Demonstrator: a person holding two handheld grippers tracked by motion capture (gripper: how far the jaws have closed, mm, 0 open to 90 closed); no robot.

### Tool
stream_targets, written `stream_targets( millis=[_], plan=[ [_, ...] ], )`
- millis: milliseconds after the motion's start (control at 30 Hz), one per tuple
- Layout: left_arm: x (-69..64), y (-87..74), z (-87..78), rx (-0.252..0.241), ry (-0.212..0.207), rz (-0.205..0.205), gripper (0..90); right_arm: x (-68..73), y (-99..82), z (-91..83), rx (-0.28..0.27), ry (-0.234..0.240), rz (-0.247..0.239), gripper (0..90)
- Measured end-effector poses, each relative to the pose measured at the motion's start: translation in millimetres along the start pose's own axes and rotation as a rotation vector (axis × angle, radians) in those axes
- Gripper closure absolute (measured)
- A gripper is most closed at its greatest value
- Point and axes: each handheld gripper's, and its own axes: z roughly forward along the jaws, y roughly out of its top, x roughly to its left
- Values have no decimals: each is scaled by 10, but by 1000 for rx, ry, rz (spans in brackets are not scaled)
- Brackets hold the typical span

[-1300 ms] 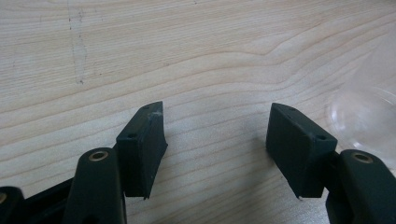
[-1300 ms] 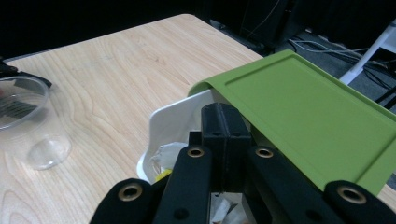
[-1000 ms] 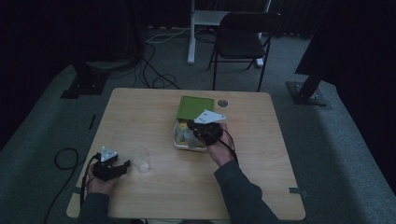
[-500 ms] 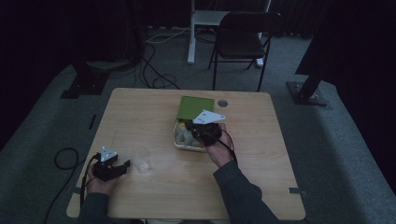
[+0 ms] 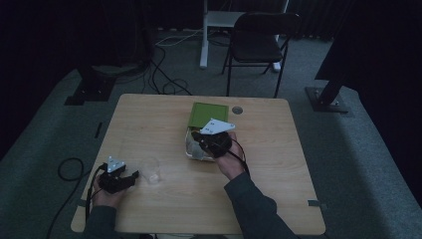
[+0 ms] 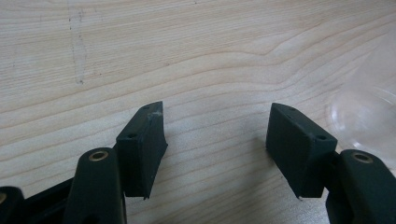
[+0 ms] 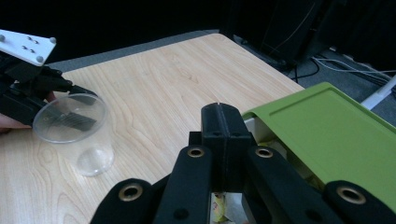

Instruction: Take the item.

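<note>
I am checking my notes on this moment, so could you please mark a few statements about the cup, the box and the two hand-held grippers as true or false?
1. The left hand-held gripper has its jaws apart. True.
2. The clear plastic cup lies on its side. False: it stands upright on the table.
3. The right hand-held gripper has its jaws together. True.
4. The green lid is red. False: it is green.
5. The left hand-held gripper is clamped on the cup. False: the cup stands beside its open jaws.
</note>
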Motion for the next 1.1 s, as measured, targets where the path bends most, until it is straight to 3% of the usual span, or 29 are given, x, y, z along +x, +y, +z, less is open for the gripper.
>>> stream_targets(
  millis=[1100],
  plan=[
    [1, 0, 0, 0, 0, 0, 385, 301, 154, 173, -9, 92, -37, 900]
  ],
)
